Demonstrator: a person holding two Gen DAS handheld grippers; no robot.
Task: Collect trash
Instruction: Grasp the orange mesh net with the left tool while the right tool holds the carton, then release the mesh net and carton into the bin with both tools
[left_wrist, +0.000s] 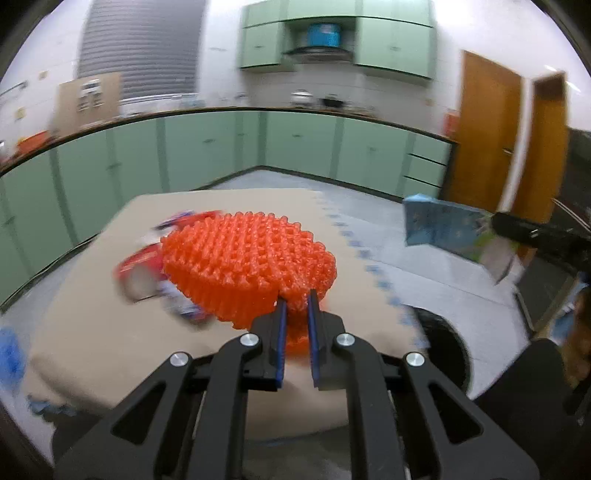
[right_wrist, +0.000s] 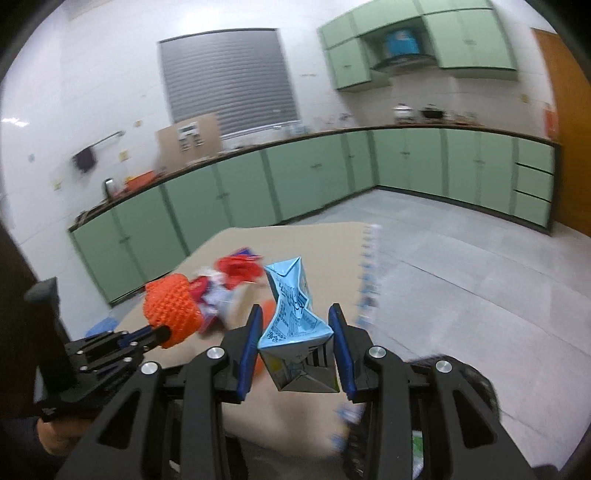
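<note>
My left gripper (left_wrist: 294, 306) is shut on an orange foam fruit net (left_wrist: 251, 262) and holds it above the beige table (left_wrist: 92, 332). The net also shows in the right wrist view (right_wrist: 171, 308). My right gripper (right_wrist: 295, 314) is shut on a crushed blue drink carton (right_wrist: 291, 314), held above the table's right side; the carton also shows in the left wrist view (left_wrist: 443, 229). Red, white and blue wrappers (left_wrist: 147, 269) lie on the table behind the net; they also show in the right wrist view (right_wrist: 232, 280).
A black round bin (left_wrist: 443, 343) sits on the floor by the table's right edge. Green cabinets (left_wrist: 221, 147) line the walls. Something blue (left_wrist: 11, 354) lies on the floor at left. Wooden doors (left_wrist: 487, 129) stand at right.
</note>
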